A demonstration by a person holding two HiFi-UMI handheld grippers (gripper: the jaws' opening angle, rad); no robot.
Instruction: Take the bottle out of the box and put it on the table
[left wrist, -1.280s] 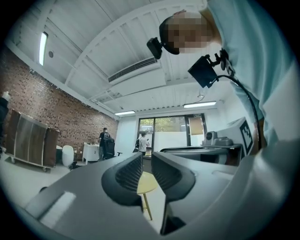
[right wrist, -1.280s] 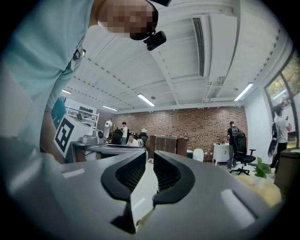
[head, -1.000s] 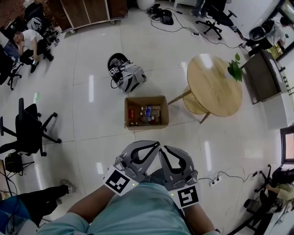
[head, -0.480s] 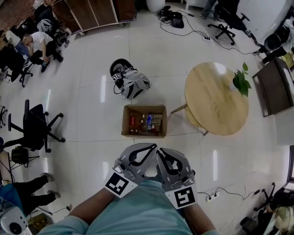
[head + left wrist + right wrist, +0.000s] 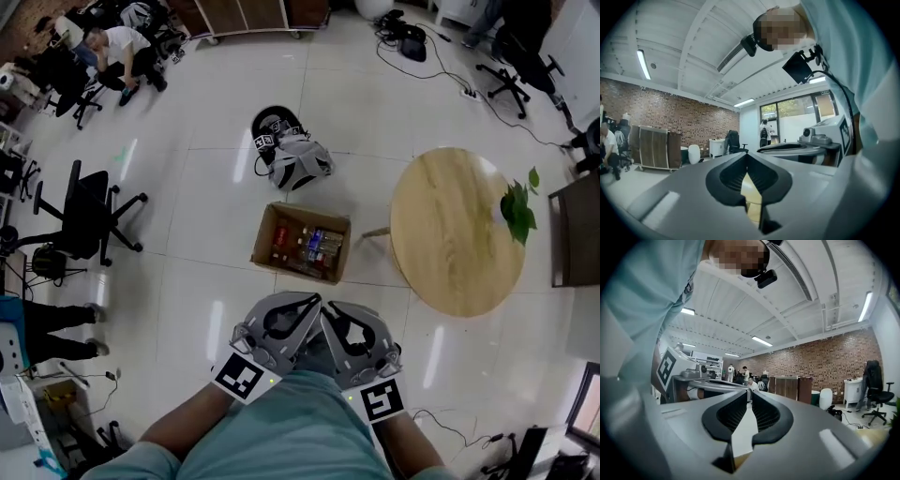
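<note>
Closing in on the box (image 5: 302,242), the person is carrying both tools low against the body, and neither is reaching for anything yet. Over the last second the floor scene has been swinging and sliding in the head view. The box is now sitting a little lower in the picture, nearer the tool tips than it was and turned slightly askew. The round wooden worktop (image 5: 457,230) has drifted down to lie just right of the box. The tools themselves are keeping the same pose, side by side with their tips close together.

The left tool (image 5: 312,302) is showing, in its own view, jaws brought together at the tips with nothing between them. The right tool (image 5: 330,311) is looking the same: jaws pressed together, empty.

The bottles (image 5: 314,246) are lying inside the open box on the floor, packed among other items; which one is meant I cannot tell. A plant (image 5: 517,208) is showing at the worktop's right edge, though whether it is standing on it or beside it is unclear. A backpack (image 5: 292,157) is lying beyond the box.

As a judgement, this is only the approach, with the task barely starting. The shift means the box is coming within range, so the next move is probably calling for one tool to be lowered, opened, and brought down over a bottle.
</note>
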